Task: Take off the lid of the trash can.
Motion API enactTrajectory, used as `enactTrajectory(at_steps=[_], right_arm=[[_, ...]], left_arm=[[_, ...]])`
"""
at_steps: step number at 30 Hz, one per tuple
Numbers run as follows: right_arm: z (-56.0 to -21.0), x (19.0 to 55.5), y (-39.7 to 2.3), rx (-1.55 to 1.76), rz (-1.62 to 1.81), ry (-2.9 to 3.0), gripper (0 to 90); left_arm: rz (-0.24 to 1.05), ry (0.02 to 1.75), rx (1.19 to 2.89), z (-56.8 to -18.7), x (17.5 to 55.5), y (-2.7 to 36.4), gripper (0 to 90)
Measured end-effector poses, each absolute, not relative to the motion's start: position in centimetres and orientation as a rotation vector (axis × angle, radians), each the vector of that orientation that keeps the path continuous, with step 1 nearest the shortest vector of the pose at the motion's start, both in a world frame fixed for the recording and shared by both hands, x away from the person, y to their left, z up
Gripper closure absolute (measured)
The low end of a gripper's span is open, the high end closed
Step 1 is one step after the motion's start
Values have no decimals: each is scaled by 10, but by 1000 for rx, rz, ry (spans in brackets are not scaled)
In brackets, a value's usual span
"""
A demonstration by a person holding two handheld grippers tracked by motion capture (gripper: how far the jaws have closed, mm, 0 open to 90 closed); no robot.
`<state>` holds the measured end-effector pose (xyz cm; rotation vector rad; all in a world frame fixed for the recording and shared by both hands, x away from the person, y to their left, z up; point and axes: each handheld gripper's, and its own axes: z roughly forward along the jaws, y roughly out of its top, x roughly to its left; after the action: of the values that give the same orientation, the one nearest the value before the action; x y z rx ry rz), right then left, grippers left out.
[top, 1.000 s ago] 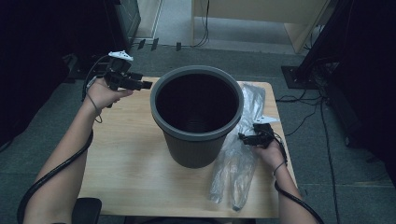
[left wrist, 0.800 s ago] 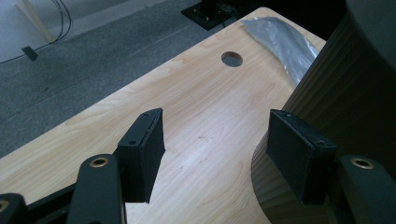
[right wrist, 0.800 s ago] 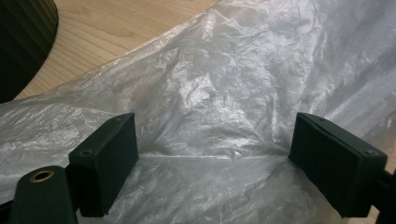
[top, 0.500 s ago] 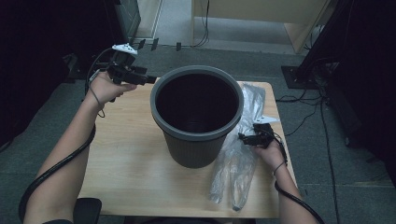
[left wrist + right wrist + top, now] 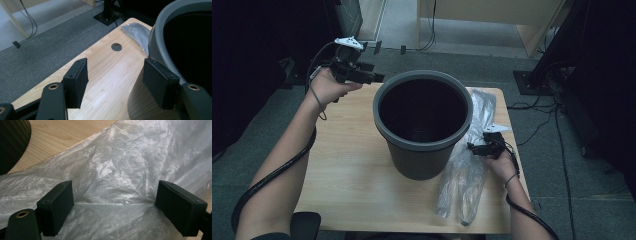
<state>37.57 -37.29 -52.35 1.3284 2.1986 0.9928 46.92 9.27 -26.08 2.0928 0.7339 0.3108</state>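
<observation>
My right hand-held gripper (image 5: 473, 147) sits open over the bag (image 5: 464, 175) lying beside the bin (image 5: 422, 125) on the table (image 5: 352, 165), left hand-held gripper (image 5: 377, 77) open near the rim; thin film may slip or tear when pinched.

Light wood surface (image 5: 352, 165), round hole (image 5: 116, 47) near far edge; grey carpet floor (image 5: 562, 165); black cables (image 5: 532, 107) trailing.
</observation>
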Motion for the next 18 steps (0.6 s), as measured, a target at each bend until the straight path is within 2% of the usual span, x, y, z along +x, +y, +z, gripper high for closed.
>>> enactTrajectory(at_steps=[18], right_arm=[[-524, 376, -373, 1328, 993, 2199, 145]], left_arm=[[285, 646, 2072, -250, 467, 61, 385]])
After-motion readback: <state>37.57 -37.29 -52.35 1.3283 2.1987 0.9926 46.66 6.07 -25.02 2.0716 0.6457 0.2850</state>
